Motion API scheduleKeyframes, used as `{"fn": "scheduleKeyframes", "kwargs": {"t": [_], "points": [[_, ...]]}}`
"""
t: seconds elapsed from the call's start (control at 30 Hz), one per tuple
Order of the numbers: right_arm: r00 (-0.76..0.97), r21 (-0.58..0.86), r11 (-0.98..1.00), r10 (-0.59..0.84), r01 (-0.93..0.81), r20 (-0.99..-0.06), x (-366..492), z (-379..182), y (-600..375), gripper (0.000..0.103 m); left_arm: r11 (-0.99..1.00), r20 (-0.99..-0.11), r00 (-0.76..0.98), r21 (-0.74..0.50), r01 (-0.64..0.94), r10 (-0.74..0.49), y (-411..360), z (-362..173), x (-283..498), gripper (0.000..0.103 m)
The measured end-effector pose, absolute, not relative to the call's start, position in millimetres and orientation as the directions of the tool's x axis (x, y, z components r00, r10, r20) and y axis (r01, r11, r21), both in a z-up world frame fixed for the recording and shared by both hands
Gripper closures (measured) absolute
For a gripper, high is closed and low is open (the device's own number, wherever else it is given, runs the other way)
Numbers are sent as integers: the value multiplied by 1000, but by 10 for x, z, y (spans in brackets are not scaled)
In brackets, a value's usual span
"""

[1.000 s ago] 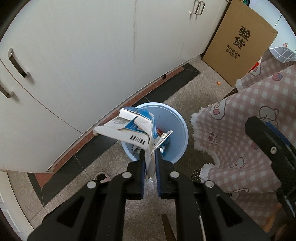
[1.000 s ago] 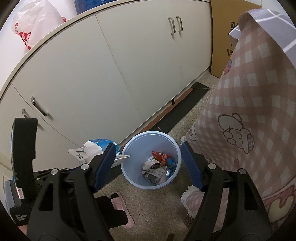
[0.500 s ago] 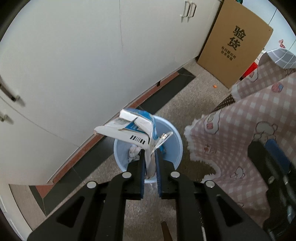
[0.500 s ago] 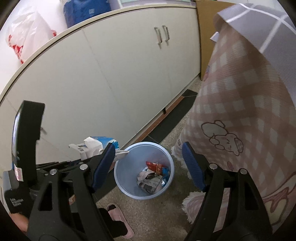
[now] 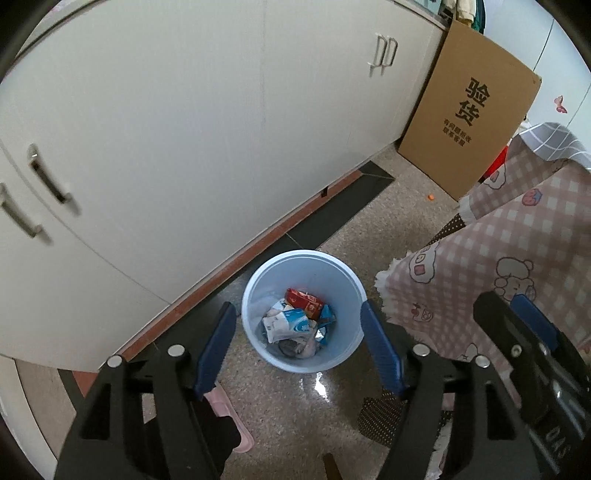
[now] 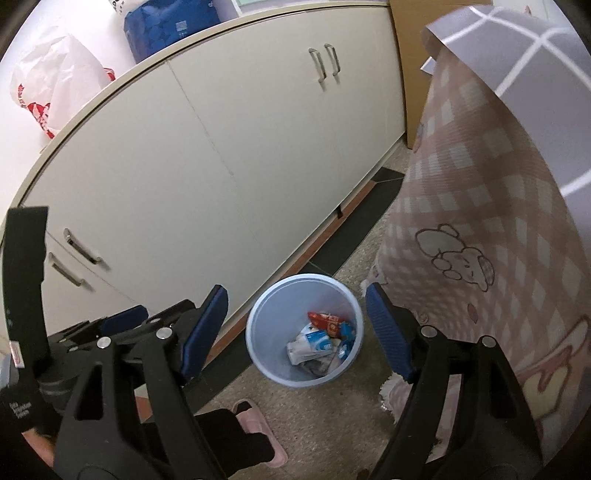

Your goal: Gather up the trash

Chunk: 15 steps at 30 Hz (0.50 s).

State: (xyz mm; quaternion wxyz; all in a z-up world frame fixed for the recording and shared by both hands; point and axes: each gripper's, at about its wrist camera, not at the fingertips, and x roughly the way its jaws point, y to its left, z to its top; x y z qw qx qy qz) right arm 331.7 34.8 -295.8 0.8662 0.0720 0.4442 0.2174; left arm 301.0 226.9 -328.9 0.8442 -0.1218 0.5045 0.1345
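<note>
Scene: A pale blue bin (image 5: 303, 309) stands on the speckled floor (image 5: 295, 413) at the foot of white cabinets (image 5: 184, 147), both grippers poised above it.
Trash: A crumpled blue-and-white carton (image 5: 286, 323) lies inside the bin, on top of other scraps; a red wrapper (image 5: 304, 299) sits at its 1 o'clock and a blue packet (image 5: 327, 321) at its 3 o'clock.
Left gripper: The left gripper (image 5: 297, 354) is empty, its jaws opening wide with the bin framed between them and nothing held.
Right gripper: The right gripper (image 6: 295, 339) is likewise spread apart and empty, above the same bin.
Handling: The carton looks light, thin-walled and already crushed; it would likely buckle under a squeeze and is best pinched across a folded edge or flattened flap. The wrappers appear slick and floppy, likely to slide unless caught at a crease.
Left view only: A flat cardboard sheet (image 5: 469, 122) printed with black characters leans at 1 o'clock, with a small orange speck (image 5: 429, 198) on the floor near it.
Right view only: The surface above the cabinets, carrying a white plastic bag (image 6: 55, 92) and a blue pack (image 6: 177, 27), shows at 11 o'clock; a pink slipper (image 6: 264, 428) lies at the bin's 7 o'clock.
Both views: A pink checked cloth (image 6: 480, 221) hangs at 3 o'clock, just beside the bin.
</note>
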Motion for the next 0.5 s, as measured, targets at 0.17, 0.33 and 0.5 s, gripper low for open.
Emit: {"fn": "scheduleKeyframes", "kwargs": {"t": [0.17, 0.33, 0.5], "points": [[498, 340, 877, 474, -338, -727, 3145, -2786, 456, 26, 922, -872, 472, -66, -381, 133, 2387, -3070, 2674, 29], [497, 354, 856, 510, -378, -702, 2880, -2542, 543, 26, 914, -836, 521, -60, -402, 174, 2424, -2698, 2298, 28], [520, 353, 835, 543, -423, -660, 2569, -2156, 521, 24, 911, -785, 589, -79, -405, 194, 2387, -2259, 1940, 27]]}}
